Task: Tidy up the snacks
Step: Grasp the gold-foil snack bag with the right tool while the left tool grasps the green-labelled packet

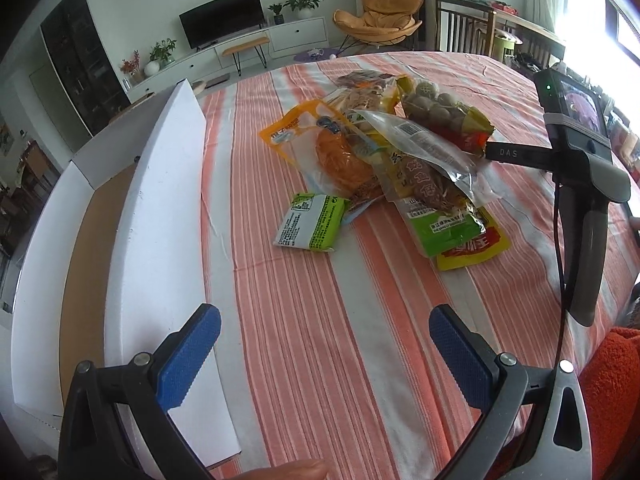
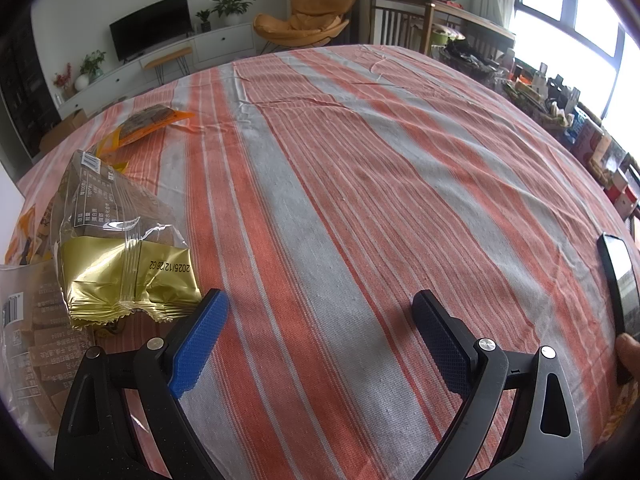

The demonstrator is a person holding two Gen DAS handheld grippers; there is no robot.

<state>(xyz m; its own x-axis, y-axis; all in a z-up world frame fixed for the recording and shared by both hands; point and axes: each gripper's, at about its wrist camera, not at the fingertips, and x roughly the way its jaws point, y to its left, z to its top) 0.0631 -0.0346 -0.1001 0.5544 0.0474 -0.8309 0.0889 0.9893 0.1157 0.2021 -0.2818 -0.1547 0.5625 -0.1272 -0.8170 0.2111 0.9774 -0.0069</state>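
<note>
Striped orange, white and grey cotton tablecloth (image 1: 320, 340) covers the whole table under both tools. Left of the left tongs (image 1: 324, 356) stands a white cardboard box with a brown floor (image 1: 160, 200), its near flap leaning just beside the left blue pad. Ahead of those tongs, slightly right, lies the heap of plastic snack packets (image 1: 396, 160), overlapping one another, with a small green-and-white square packet (image 1: 310, 222) at its near edge, nearest the left tongs and apart from their tips. The left tongs gape wide and hold nothing. The right tongs (image 2: 320, 336) are likewise spread wide and empty over bare cloth; a crinkled gold foil pouch (image 2: 128, 276) sits just left of their left pad, long axis running away from the tips. In my judgement the green packet suits the left tongs: it lies between them and the pile, with the box close alongside.
</note>
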